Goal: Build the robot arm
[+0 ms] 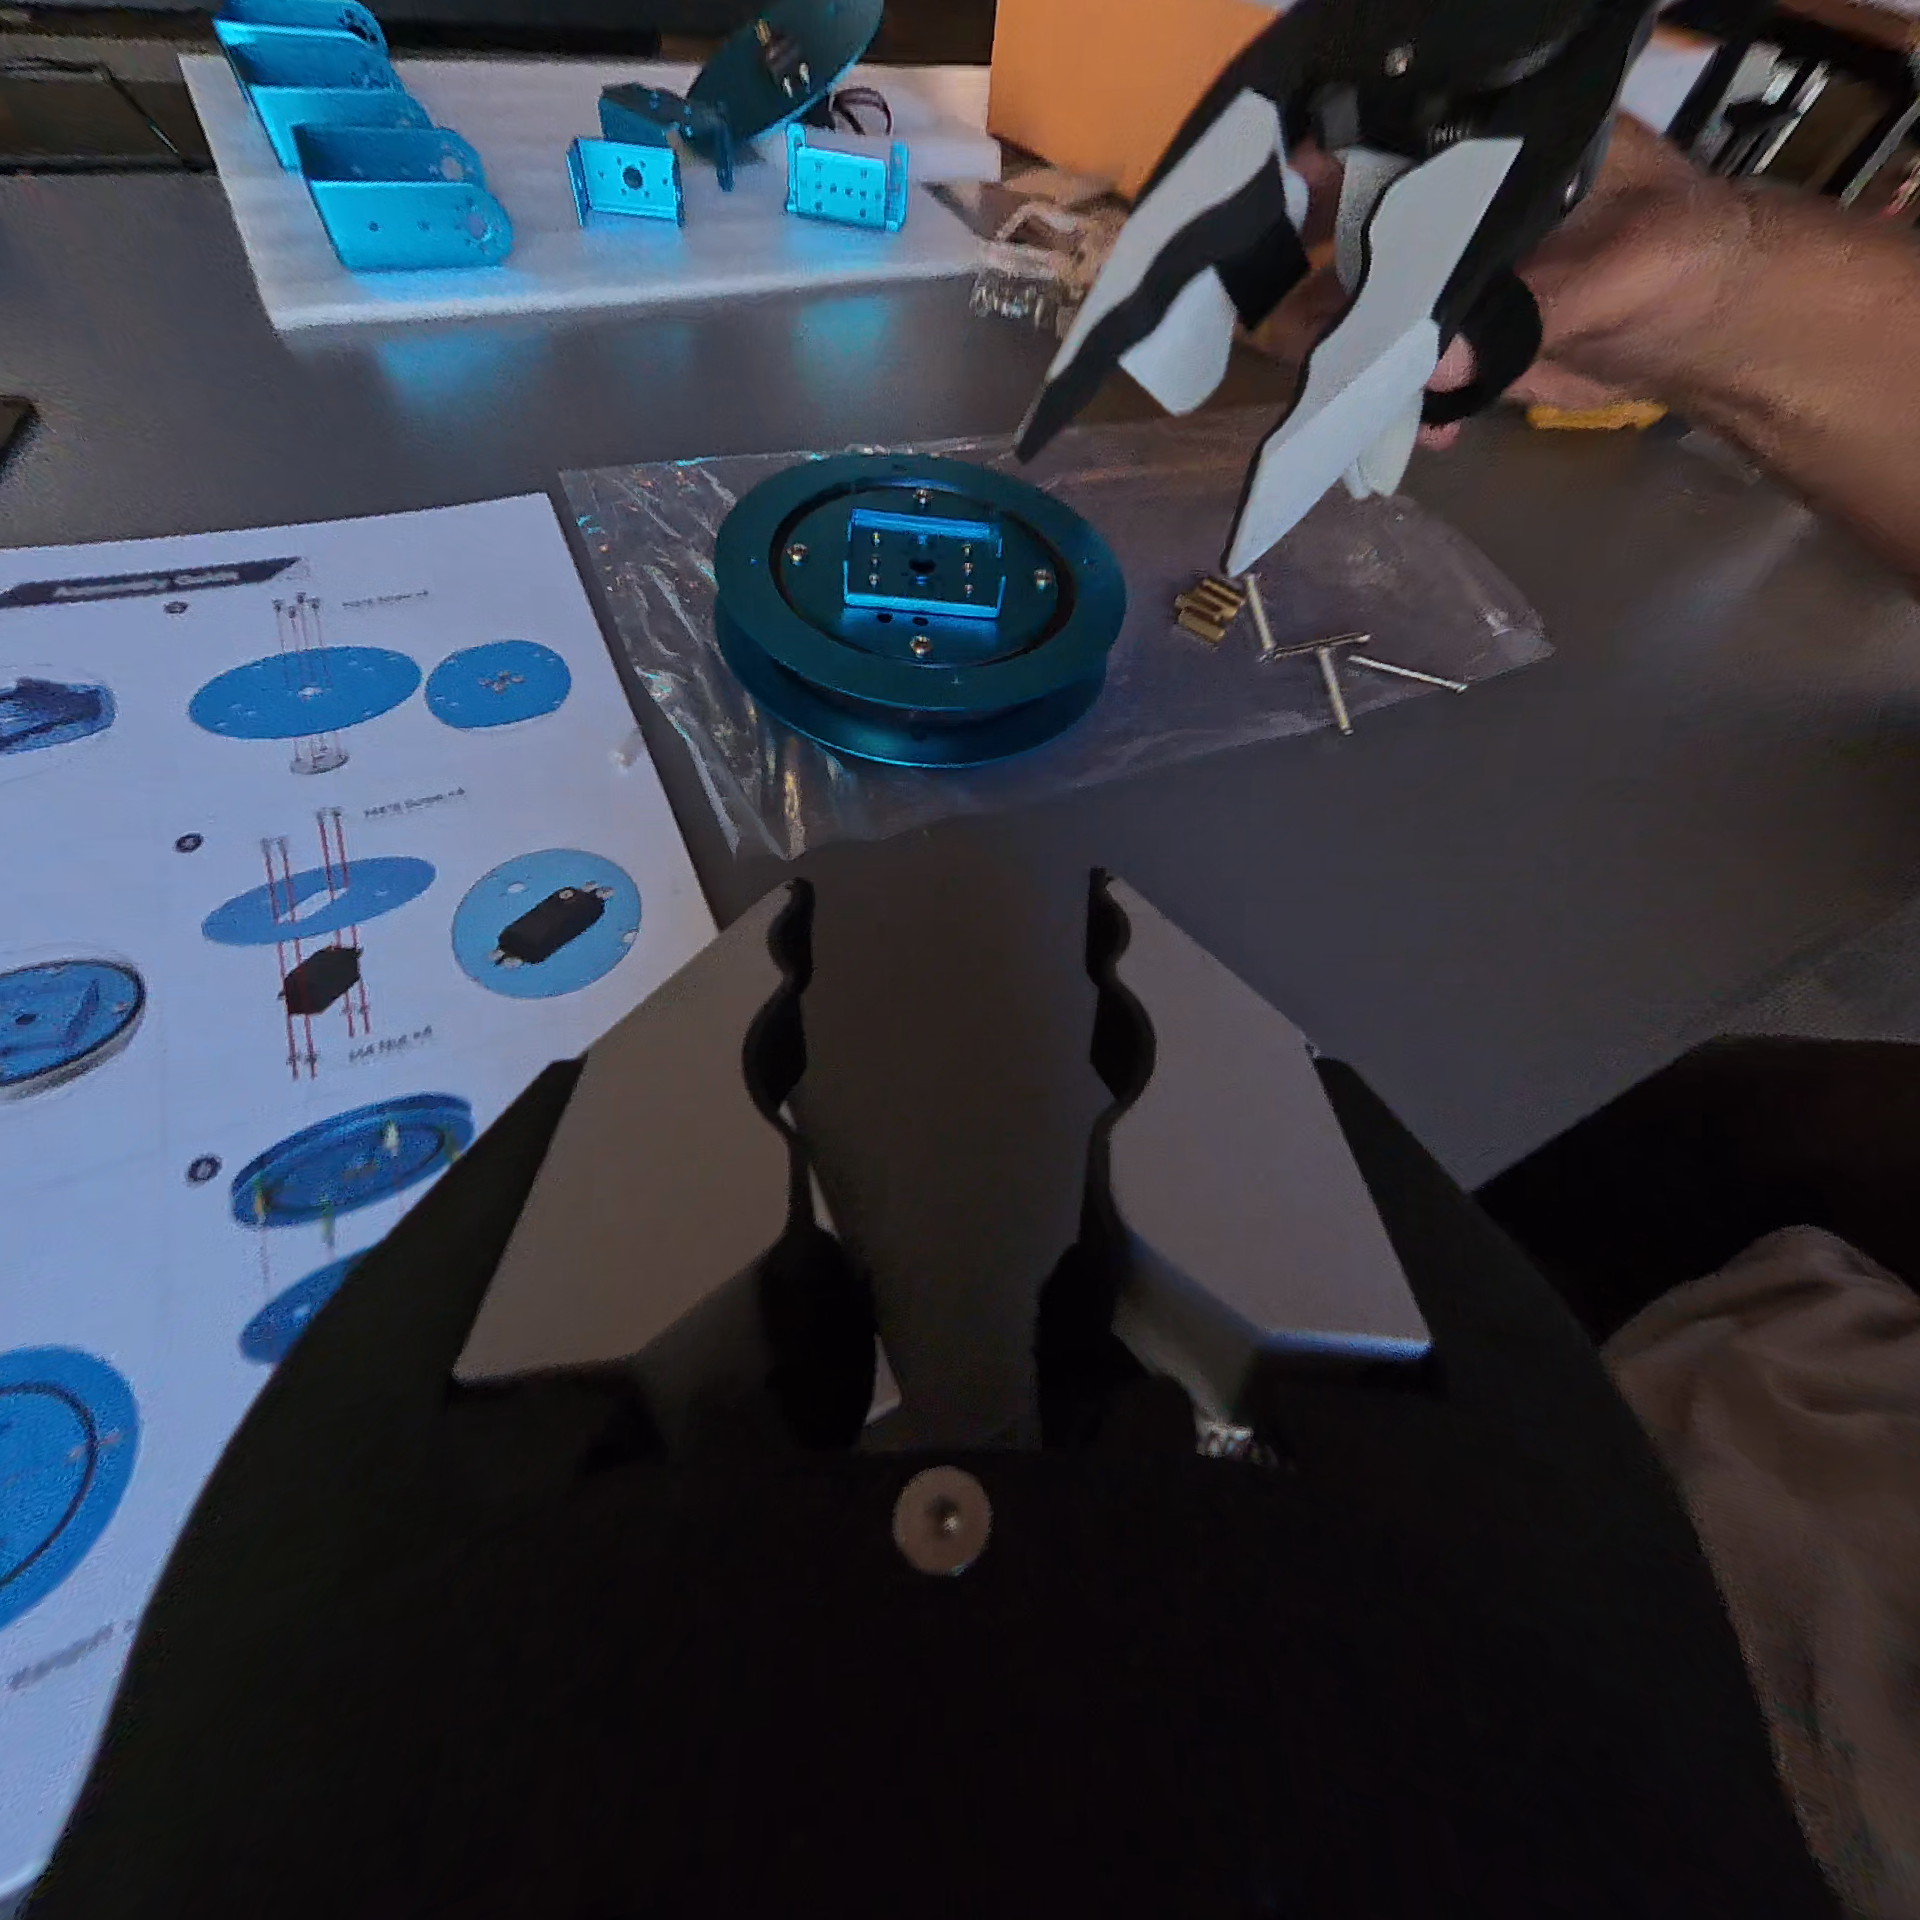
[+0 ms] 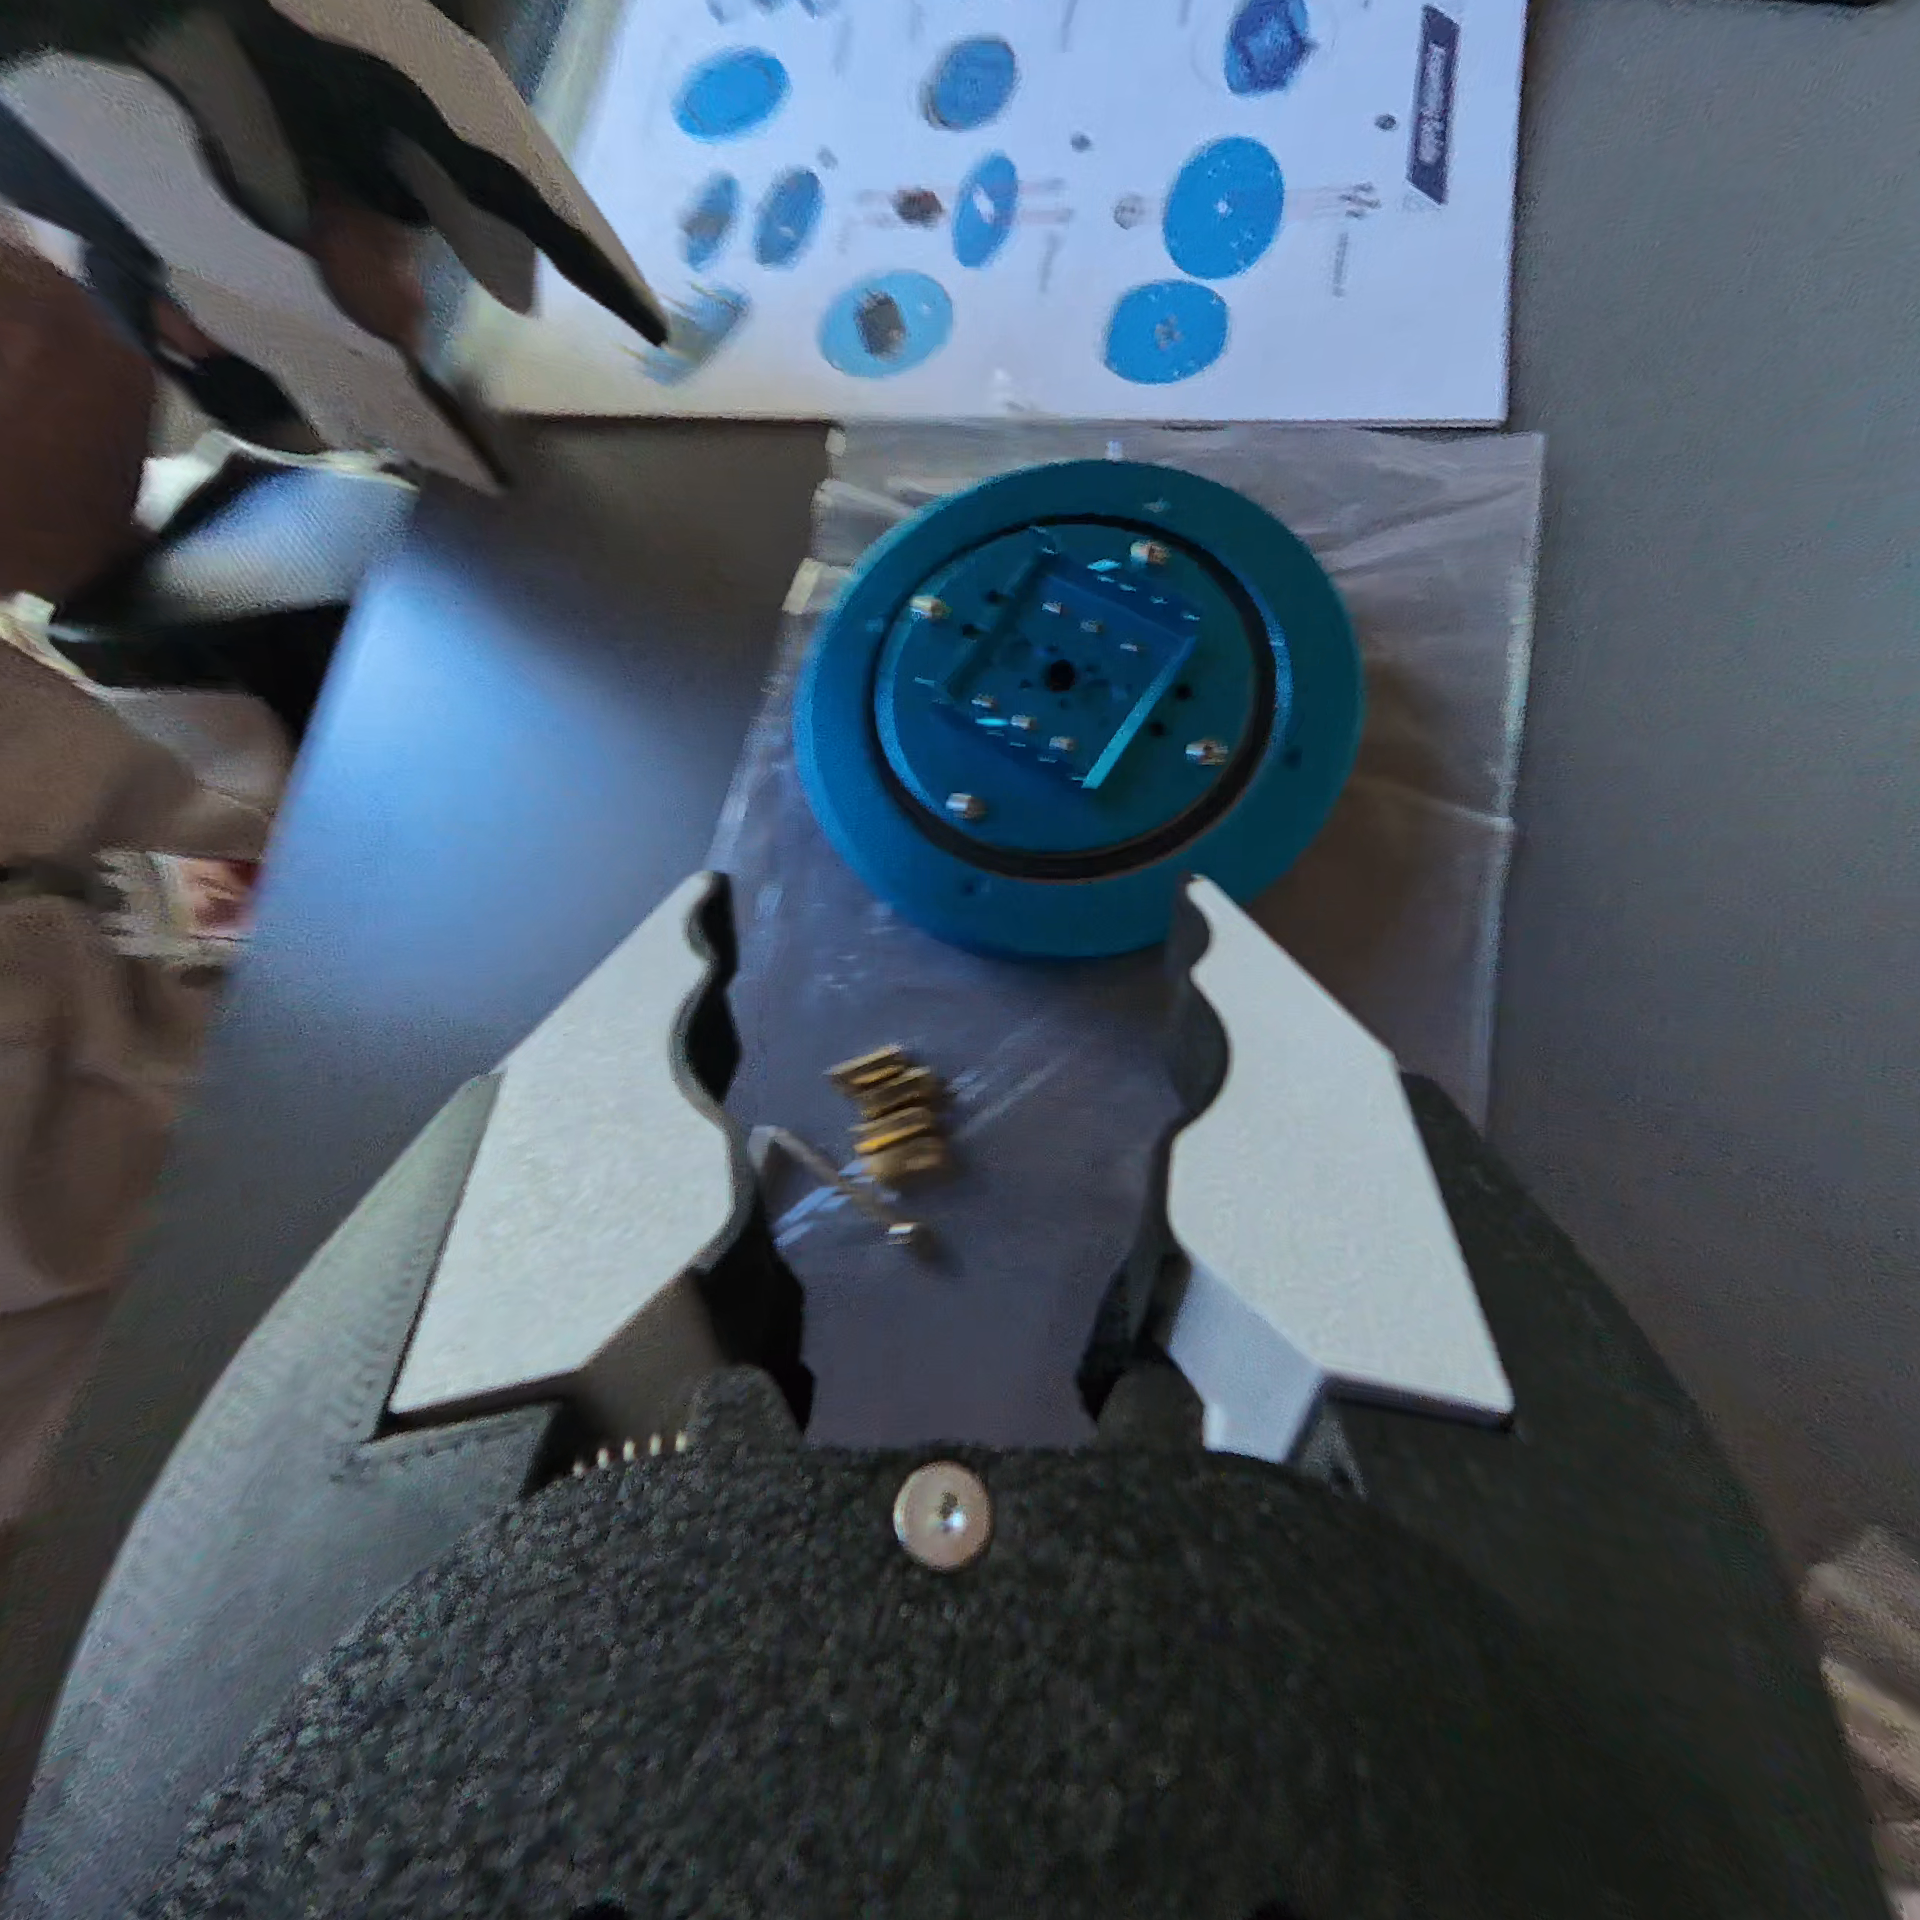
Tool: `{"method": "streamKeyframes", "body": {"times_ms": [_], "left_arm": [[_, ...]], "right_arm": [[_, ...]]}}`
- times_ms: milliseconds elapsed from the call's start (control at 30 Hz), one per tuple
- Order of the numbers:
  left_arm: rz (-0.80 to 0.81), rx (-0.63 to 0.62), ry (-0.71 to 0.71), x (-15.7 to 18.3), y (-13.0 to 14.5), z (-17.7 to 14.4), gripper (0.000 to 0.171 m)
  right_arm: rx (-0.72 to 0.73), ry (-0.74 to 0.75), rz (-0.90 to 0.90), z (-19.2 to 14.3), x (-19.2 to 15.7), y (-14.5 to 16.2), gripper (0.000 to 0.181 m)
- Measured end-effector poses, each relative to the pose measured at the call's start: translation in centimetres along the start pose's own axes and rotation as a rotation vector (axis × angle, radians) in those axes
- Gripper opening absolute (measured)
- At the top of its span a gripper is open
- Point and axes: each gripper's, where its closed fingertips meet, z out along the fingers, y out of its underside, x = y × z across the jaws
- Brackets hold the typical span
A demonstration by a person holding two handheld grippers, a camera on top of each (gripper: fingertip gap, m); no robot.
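Both tongs gape wide, holding nothing; right tongs [image 2: 951, 904] hover over brass nuts [image 2: 899, 1117].

A dark grey tabletop [image 1: 1351, 935] with a smooth, faintly glossy surface fills most of both views and catches soft bluish reflections. At its far edge stands an orange-brown box [image 1: 1091, 94]. Dark furniture legs [image 1: 1766, 94] show dimly beyond, at upper right.

The sheet [image 1: 312, 831] beside the disc [image 1: 920, 613] runs off the left edge; the screws [image 2: 831, 1184] near the disc are blurred, their count unclear.
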Motion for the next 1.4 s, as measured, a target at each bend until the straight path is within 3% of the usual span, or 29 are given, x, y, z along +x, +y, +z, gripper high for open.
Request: {"method": "streamKeyframes", "body": {"times_ms": [67, 133, 233, 367, 667, 1400], "left_arm": [[0.015, -0.053, -0.019, 0.0, 0.1, 1.9, 0.056], [0.026, -0.081, -0.049, 0.0, -0.3, 3.0, 0.06], [0.037, -0.129, -0.048, 0.8, -0.8, 3.9, 0.06], [0.062, -0.194, -0.084, 0.6, -0.3, 4.8, 0.06], [0.03, -0.227, -0.057, 0.2, 0.0, 6.8, 0.055], [0.069, -0.247, -0.065, -0.5, -0.2, 7.3, 0.051]], "right_arm": [[-0.076, 0.042, -0.064, 1.0, 2.1, 0.9, 0.103], [-0.093, 0.028, -0.085, 1.8, 2.8, 1.3, 0.104], [-0.061, -0.054, -0.062, 2.4, 2.1, 1.0, 0.099], [-0.053, -0.048, -0.069, 2.0, 1.8, 0.8, 0.093], [-0.025, -0.045, -0.037, 2.3, 2.0, 1.0, 0.084], [-0.059, -0.026, -0.022, 1.5, 1.6, 1.1, 0.077]]}}
